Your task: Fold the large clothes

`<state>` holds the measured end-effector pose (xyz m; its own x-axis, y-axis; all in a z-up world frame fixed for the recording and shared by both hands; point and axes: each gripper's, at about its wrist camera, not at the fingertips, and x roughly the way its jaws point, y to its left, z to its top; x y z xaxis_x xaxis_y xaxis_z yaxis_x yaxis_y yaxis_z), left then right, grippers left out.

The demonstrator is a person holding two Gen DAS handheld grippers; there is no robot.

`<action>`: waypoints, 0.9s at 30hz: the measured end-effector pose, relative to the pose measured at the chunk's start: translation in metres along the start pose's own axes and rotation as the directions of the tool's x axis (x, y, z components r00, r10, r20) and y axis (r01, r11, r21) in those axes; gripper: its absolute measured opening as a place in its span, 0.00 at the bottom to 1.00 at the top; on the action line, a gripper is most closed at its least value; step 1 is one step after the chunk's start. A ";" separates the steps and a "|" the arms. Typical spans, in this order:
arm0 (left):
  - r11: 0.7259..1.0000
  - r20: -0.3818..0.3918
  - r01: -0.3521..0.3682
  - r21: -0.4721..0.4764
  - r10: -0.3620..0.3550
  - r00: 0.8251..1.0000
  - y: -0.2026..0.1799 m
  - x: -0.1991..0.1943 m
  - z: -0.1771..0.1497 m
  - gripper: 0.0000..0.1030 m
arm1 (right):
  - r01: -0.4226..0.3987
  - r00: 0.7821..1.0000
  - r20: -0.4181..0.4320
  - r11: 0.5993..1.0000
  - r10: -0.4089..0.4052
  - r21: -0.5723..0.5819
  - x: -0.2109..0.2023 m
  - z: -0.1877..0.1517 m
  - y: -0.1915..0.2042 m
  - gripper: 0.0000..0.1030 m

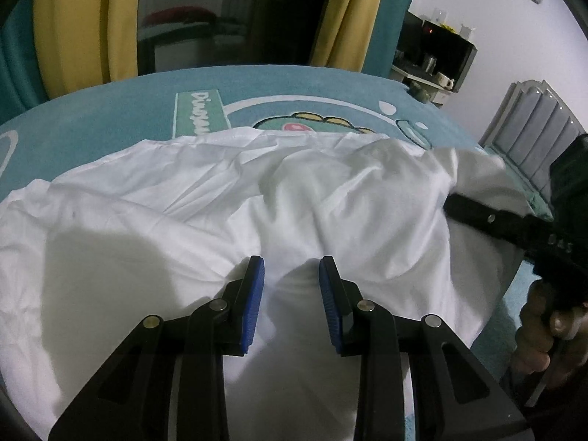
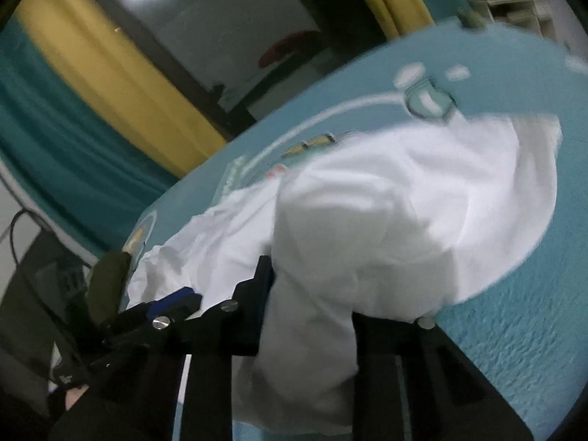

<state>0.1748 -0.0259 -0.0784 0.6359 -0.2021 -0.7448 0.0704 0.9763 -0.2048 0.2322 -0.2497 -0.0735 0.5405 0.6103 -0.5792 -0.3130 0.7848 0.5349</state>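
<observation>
A large white garment point(image 1: 220, 198) lies rumpled across a teal blanket point(image 1: 110, 117) with a dinosaur print. My left gripper point(image 1: 291, 268) hovers just above its near part, blue pads apart, nothing between them. My right gripper point(image 1: 455, 202) shows at the right of the left wrist view, reaching into the cloth's right edge. In the right wrist view the white garment point(image 2: 386, 213) is draped over my right gripper point(image 2: 312, 286) and lifted in a fold; the cloth hides the right finger and the fingertips. The left gripper point(image 2: 172, 301) shows at the lower left.
The bed's teal blanket point(image 2: 514, 312) extends to the right. Yellow and teal curtains point(image 1: 73, 29) hang behind the bed around a dark window. A shelf with cups point(image 1: 433, 66) stands at the back right, a grey headboard point(image 1: 533, 128) on the right.
</observation>
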 end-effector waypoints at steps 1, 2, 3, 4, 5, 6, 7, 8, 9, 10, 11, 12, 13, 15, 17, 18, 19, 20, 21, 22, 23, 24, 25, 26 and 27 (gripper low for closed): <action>1.000 -0.004 0.009 0.004 -0.009 1.000 0.001 0.000 0.000 0.32 | 0.014 1.000 0.005 1.000 -0.014 -0.026 -0.001 0.002 0.006 0.22; 1.000 -0.008 0.017 0.008 -0.017 1.000 0.001 -0.001 0.001 0.32 | 0.037 0.999 0.012 0.997 -0.036 -0.065 -0.002 0.005 0.015 0.21; 1.000 -0.014 0.030 0.005 -0.030 0.999 0.003 -0.001 0.002 0.32 | 0.053 0.999 0.016 0.995 -0.052 -0.090 -0.002 0.007 0.021 0.21; 0.999 -0.021 0.050 -0.012 -0.050 0.999 0.008 -0.003 0.003 0.32 | 0.069 0.998 0.020 0.991 -0.068 -0.115 -0.002 0.009 0.028 0.21; 0.998 -0.025 0.064 -0.028 -0.064 0.998 0.012 -0.005 0.004 0.32 | 0.086 0.996 0.025 0.986 -0.084 -0.144 -0.002 0.011 0.036 0.21; 0.997 -0.026 0.068 -0.033 -0.068 0.997 0.014 -0.007 0.004 0.32 | 0.096 0.995 0.029 0.982 -0.092 -0.163 -0.002 0.013 0.041 0.21; 0.997 -0.023 0.070 -0.033 -0.071 0.997 0.017 -0.011 0.004 0.32 | 0.105 0.994 0.031 0.977 -0.101 -0.185 -0.002 0.016 0.047 0.21; 0.997 -0.012 0.074 -0.030 -0.074 0.997 0.019 -0.016 0.004 0.32 | 0.111 0.994 0.031 0.973 -0.107 -0.204 -0.002 0.017 0.053 0.21; 0.997 0.003 0.073 -0.030 -0.073 0.997 0.023 -0.021 0.004 0.32 | 0.118 0.993 0.031 0.968 -0.114 -0.220 -0.001 0.020 0.058 0.21; 0.997 0.018 0.070 -0.033 -0.069 0.997 0.026 -0.026 0.004 0.32 | 0.129 0.992 0.030 0.963 -0.126 -0.238 0.000 0.022 0.063 0.21; 0.997 0.035 0.064 -0.040 -0.063 0.997 0.031 -0.032 0.003 0.32 | 0.146 0.989 0.030 0.954 -0.143 -0.260 0.002 0.023 0.068 0.21; 0.997 0.051 0.059 -0.048 -0.056 0.997 0.037 -0.038 0.003 0.32 | 0.159 0.987 0.032 0.947 -0.156 -0.281 -0.002 0.023 0.071 0.21; 0.997 0.063 0.053 -0.053 -0.050 0.997 0.042 -0.042 0.003 0.32 | 0.170 0.985 0.032 0.938 -0.168 -0.304 0.000 0.024 0.078 0.21; 0.998 0.090 0.022 -0.066 -0.016 0.996 0.055 -0.051 0.001 0.32 | 0.180 0.983 0.030 0.926 -0.180 -0.332 0.004 0.025 0.090 0.21; 0.996 0.108 -0.010 -0.089 0.019 0.994 0.071 -0.059 -0.002 0.32 | 0.186 0.982 0.026 0.914 -0.189 -0.360 0.009 0.024 0.106 0.21; 0.994 0.113 -0.020 -0.103 0.031 0.993 0.079 -0.062 -0.003 0.32 | 0.187 0.981 0.025 0.910 -0.192 -0.371 0.013 0.024 0.112 0.21; 0.992 0.118 -0.028 -0.119 0.042 0.992 0.087 -0.066 -0.005 0.32 | 0.188 0.981 0.023 0.905 -0.194 -0.383 0.016 0.023 0.119 0.22; 0.989 0.123 -0.038 -0.141 0.055 0.991 0.097 -0.069 -0.007 0.32 | 0.187 0.981 0.019 0.899 -0.195 -0.397 0.021 0.022 0.127 0.22; 0.987 0.125 -0.046 -0.153 0.065 0.990 0.102 -0.071 -0.009 0.32 | 0.184 0.980 0.013 0.894 -0.196 -0.408 0.025 0.020 0.134 0.22; 0.984 0.128 -0.059 -0.169 0.081 0.988 0.111 -0.074 -0.012 0.32 | 0.180 0.981 0.006 0.891 -0.196 -0.418 0.031 0.019 0.141 0.23; 0.981 0.129 -0.068 -0.181 0.092 0.987 0.118 -0.076 -0.014 0.32 | 0.174 0.981 -0.005 0.887 -0.195 -0.427 0.037 0.017 0.148 0.23; 0.978 0.129 -0.077 -0.194 0.103 0.986 0.124 -0.079 -0.016 0.32 | 0.168 0.981 -0.014 0.884 -0.194 -0.436 0.042 0.015 0.153 0.24; 0.974 0.129 -0.086 -0.211 0.115 0.985 0.133 -0.082 -0.019 0.32 | 0.164 0.980 -0.027 0.880 -0.196 -0.446 0.049 0.013 0.159 0.24; 0.971 0.129 -0.092 -0.222 0.122 0.984 0.139 -0.083 -0.020 0.32 | 0.159 0.979 -0.040 0.877 -0.198 -0.454 0.055 0.010 0.165 0.24; 0.967 0.129 -0.100 -0.236 0.133 0.983 0.146 -0.085 -0.023 0.32 | 0.152 0.979 -0.053 0.874 -0.199 -0.461 0.062 0.007 0.170 0.24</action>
<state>0.1129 0.1321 -0.0595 0.7337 -0.0584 -0.6770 -0.1768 0.9456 -0.2732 0.2180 -0.0791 -0.0134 0.5495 0.4469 -0.7059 -0.5515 0.8287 0.0953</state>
